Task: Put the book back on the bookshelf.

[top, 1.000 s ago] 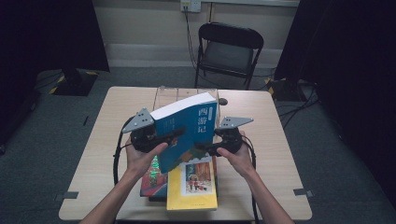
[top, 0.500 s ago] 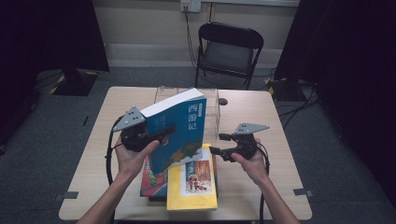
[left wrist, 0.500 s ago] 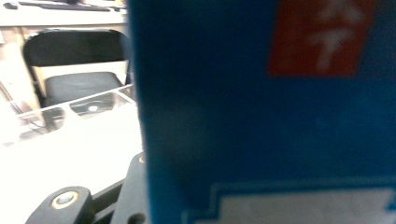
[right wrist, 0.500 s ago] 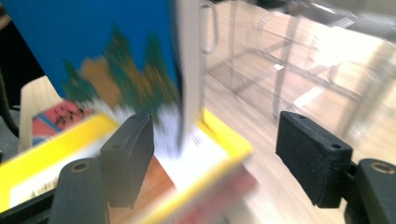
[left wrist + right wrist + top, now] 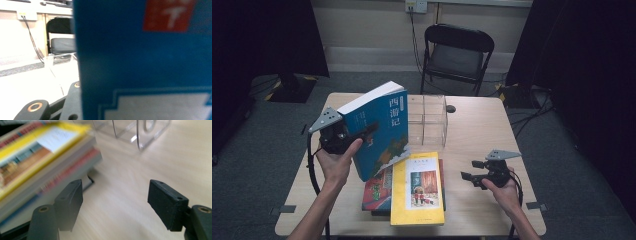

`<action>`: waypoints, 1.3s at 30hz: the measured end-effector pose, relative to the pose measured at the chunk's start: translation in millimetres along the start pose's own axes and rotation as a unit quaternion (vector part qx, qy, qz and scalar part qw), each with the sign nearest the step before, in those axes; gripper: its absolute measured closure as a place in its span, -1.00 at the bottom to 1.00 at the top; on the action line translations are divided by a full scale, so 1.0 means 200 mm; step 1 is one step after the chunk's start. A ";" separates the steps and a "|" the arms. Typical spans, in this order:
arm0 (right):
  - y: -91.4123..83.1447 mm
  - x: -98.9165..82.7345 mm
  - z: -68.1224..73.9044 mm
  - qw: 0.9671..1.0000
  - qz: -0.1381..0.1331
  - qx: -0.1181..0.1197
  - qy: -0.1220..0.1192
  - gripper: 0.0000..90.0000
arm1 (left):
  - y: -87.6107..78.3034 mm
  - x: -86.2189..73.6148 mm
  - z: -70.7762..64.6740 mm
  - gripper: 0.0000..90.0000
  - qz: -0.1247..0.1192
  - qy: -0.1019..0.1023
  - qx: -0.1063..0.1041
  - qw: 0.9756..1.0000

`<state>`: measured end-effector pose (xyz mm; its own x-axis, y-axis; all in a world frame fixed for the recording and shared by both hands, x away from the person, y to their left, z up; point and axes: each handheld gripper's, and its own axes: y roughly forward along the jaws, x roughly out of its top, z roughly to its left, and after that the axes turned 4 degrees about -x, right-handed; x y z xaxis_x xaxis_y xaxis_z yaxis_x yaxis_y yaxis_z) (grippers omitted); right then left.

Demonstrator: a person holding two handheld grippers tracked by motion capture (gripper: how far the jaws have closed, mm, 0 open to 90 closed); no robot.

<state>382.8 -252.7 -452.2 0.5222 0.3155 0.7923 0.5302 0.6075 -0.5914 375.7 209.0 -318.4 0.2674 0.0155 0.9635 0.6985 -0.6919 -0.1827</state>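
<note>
A thick blue book with white characters on its cover hangs tilted above the table's left half, with my left gripper shut on its lower edge. In the left gripper view the blue cover stands close in front of the camera, one black jaw showing beside it at the bottom left. My right gripper stands open low over the table, to the right of the book stack. Nothing is between its pads; bare wood lies below them.
A yellow book tops a stack with a red book, near the front edge of the wooden table. A clear acrylic divider box stands behind the stack. A black folding chair stands beyond the table.
My right gripper has come off the blue book and dropped to the right, down toward the table. My left gripper has carried the book alone a little to the left.
</note>
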 end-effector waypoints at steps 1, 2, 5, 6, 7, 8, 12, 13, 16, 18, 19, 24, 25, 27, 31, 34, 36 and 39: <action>0.00 -0.02 -0.01 1.000 0.005 0.002 0.004 -0.37 | 0.00 0.00 0.01 0.37 0.001 -0.002 0.006 1.000; 0.01 -0.04 -0.01 1.000 0.008 -0.001 0.007 -0.37 | 0.00 0.01 0.01 0.38 0.005 -0.003 0.011 1.000; 0.02 -0.05 -0.02 1.000 0.016 -0.009 0.006 -0.37 | 0.00 0.03 0.03 0.38 0.013 0.008 0.027 1.000; 0.03 -0.05 -0.03 1.000 0.018 -0.012 0.006 -0.37 | 0.00 0.04 0.04 0.37 0.014 0.010 0.032 0.999; 0.04 -0.06 -0.04 1.000 0.023 -0.014 0.008 -0.38 | 0.00 0.04 0.04 0.38 0.015 0.012 0.033 0.999; 0.05 -0.06 -0.04 1.000 0.026 -0.015 0.008 -0.38 | 0.01 0.05 0.05 0.38 0.021 0.019 0.034 0.999; 0.11 -0.08 -0.02 0.998 0.050 -0.026 -0.012 -0.40 | 0.04 0.08 0.06 0.38 0.024 0.021 0.052 0.998; 0.12 -0.08 -0.01 0.998 0.054 -0.030 -0.019 -0.41 | 0.04 0.08 0.07 0.38 0.019 0.017 0.054 0.998; 0.14 -0.08 -0.02 0.997 0.053 -0.051 -0.025 -0.48 | 0.06 0.09 0.09 0.38 0.025 0.013 0.068 0.997; 0.15 -0.09 -0.03 0.996 0.057 -0.060 -0.023 -0.52 | 0.09 0.08 0.10 0.38 0.026 0.017 0.078 0.996; 0.15 -0.10 -0.03 0.995 0.061 -0.069 -0.028 -0.53 | 0.10 0.08 0.10 0.38 0.026 0.017 0.082 0.996; 0.18 -0.13 -0.03 0.992 0.070 -0.091 -0.048 -0.64 | 0.15 0.05 0.13 0.38 0.032 0.005 0.099 0.995; 0.19 -0.13 -0.03 0.992 0.066 -0.094 -0.050 -0.66 | 0.15 0.04 0.13 0.38 0.033 0.003 0.102 0.994; 0.19 -0.14 -0.03 0.993 0.057 -0.095 -0.050 -0.66 | 0.17 0.04 0.14 0.38 0.033 0.000 0.108 0.994; 0.19 -0.15 -0.03 0.993 0.048 -0.096 -0.049 -0.66 | 0.23 0.03 0.13 0.38 0.044 0.000 0.123 0.991; 0.19 -0.15 -0.03 0.993 0.048 -0.096 -0.050 -0.67 | 0.26 0.01 0.12 0.38 0.051 0.011 0.132 0.990; 0.19 -0.15 -0.03 0.993 0.049 -0.096 -0.050 -0.66 | 0.28 0.01 0.12 0.38 0.050 -0.001 0.135 0.990; 0.19 -0.15 -0.03 0.993 0.049 -0.097 -0.048 -0.66 | 0.30 0.00 0.14 0.38 0.052 -0.017 0.135 0.989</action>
<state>390.3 -244.0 -499.5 0.5155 0.4402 0.7352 0.6035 0.4225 -0.6762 435.9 188.2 -335.5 0.3658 -0.0180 0.9305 0.8169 -0.4730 -0.3302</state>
